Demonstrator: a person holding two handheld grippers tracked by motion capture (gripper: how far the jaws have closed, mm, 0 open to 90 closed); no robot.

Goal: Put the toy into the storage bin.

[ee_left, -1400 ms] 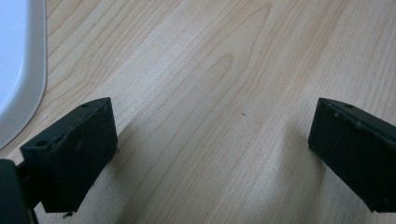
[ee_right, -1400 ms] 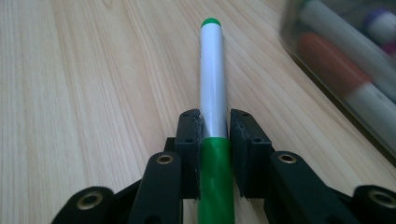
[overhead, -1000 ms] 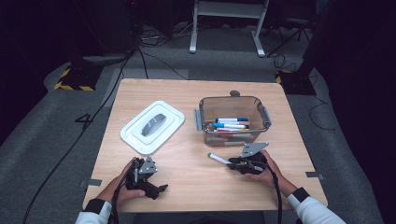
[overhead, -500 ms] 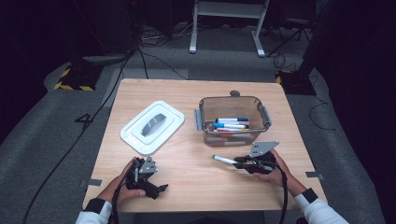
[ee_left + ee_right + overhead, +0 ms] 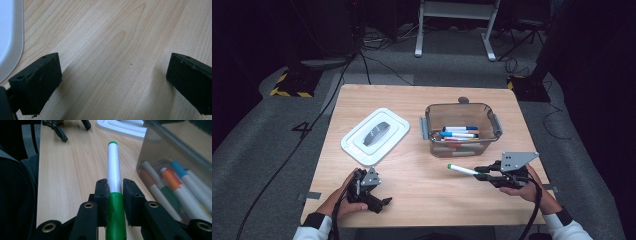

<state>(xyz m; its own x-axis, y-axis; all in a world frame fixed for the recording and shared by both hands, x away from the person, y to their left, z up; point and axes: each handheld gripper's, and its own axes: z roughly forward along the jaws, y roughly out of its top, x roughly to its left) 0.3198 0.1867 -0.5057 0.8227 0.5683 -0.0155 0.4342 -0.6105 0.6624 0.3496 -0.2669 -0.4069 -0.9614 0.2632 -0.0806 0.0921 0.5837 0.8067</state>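
Right gripper point(image 5: 482, 173) is clamping a green marker point(image 5: 463, 170) between its pads, and the marker is hanging clear above the worktop point(image 5: 422, 185), just in front of the bin point(image 5: 460, 129). From the right gripper view the grip is plain: both pads point(image 5: 102, 195) are squeezing the marker point(image 5: 114, 182) right where the green cap is meeting the white barrel, with the barrel pointing away from the gripper point(image 5: 114, 191) and ending in a small green tip. In the high view that tip is aiming toward the middle of the worktop, with the marker lying nearly level. The person's right hand point(image 5: 517, 186) is wrapping the gripper body near the worktop's near right edge.

The bin is sitting on the right half of the worktop, clear-walled with grey handles, and several markers point(image 5: 459, 132) are lying inside it; the right gripper view is showing them point(image 5: 172, 187) through the wall, with blue, orange, purple and green caps among them.

Left gripper point(image 5: 384, 201) is resting near the worktop's near left edge in the person's left hand point(image 5: 344, 200). Its view is showing the jaws standing wide apart with bare wood between them, gripping nothing. The white lid point(image 5: 374, 135) is lying flat on the left half of the worktop, apart from the bin, and its rim point(image 5: 11, 37) is showing at the edge of the left gripper view.
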